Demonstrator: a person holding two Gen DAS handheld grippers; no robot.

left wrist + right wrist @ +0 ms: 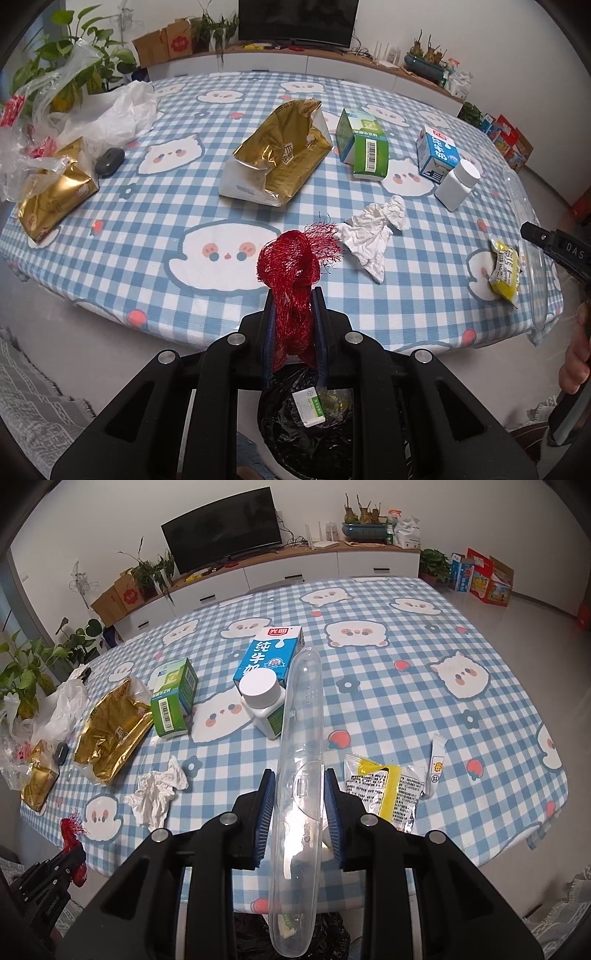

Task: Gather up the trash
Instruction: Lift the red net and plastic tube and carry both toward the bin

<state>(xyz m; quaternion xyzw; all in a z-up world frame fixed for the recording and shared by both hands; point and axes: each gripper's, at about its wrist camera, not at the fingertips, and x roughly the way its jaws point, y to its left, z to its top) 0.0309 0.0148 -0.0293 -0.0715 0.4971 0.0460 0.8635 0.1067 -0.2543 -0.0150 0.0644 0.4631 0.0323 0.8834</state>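
Observation:
My left gripper [293, 295] is shut on a red mesh net bag [295, 266], held off the table's near edge above a black-lined trash bin [306, 424] that holds a small white box. My right gripper [299, 779] is shut on a long clear plastic case [301, 760], held over the near table edge; the bin's black liner [328, 934] shows below it. On the checked tablecloth lie a crumpled white tissue [373, 232], a yellow wrapper [504, 269], a white bottle [458, 182], a blue milk carton [436, 151], a green box [364, 146] and gold bags [280, 155].
A second gold bag [51, 195], a dark mouse [109, 160] and clear plastic bags [44, 110] lie at the table's left. A small sachet [437, 764] lies beside the wrapper [384, 786]. A TV cabinet, plants and boxes line the far wall. A grey rug [33, 406] lies on the floor.

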